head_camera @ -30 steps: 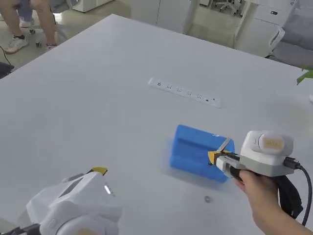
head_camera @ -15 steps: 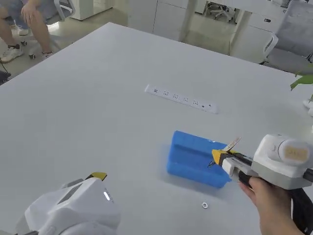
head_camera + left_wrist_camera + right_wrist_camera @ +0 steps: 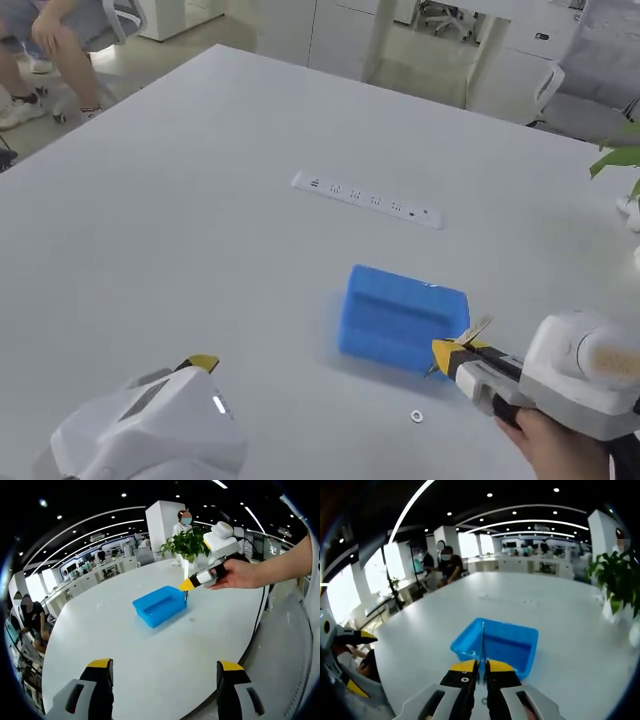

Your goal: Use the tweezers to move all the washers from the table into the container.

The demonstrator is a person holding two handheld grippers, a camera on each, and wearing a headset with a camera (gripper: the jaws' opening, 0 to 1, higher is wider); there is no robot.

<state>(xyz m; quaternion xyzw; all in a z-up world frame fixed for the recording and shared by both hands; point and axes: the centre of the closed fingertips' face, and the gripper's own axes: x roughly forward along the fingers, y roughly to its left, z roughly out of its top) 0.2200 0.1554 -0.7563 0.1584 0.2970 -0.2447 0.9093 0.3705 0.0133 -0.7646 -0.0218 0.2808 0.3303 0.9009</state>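
Observation:
The blue container sits on the white table. My right gripper hovers by its near right corner, shut on thin metal tweezers that point up and away. One small washer lies on the table just in front of the container, below that gripper. In the right gripper view the tweezers stick out from the shut right gripper over the container. My left gripper is open and holds nothing, well short of the container; it is low at the left in the head view.
A white power strip lies on the table beyond the container. A potted plant stands near the far right edge. People sit beyond the table's far left side. Chairs and cabinets stand behind the table.
My right gripper has drawn back from above the container toward the near right, carrying the tweezers with it. The left gripper has stayed in place.

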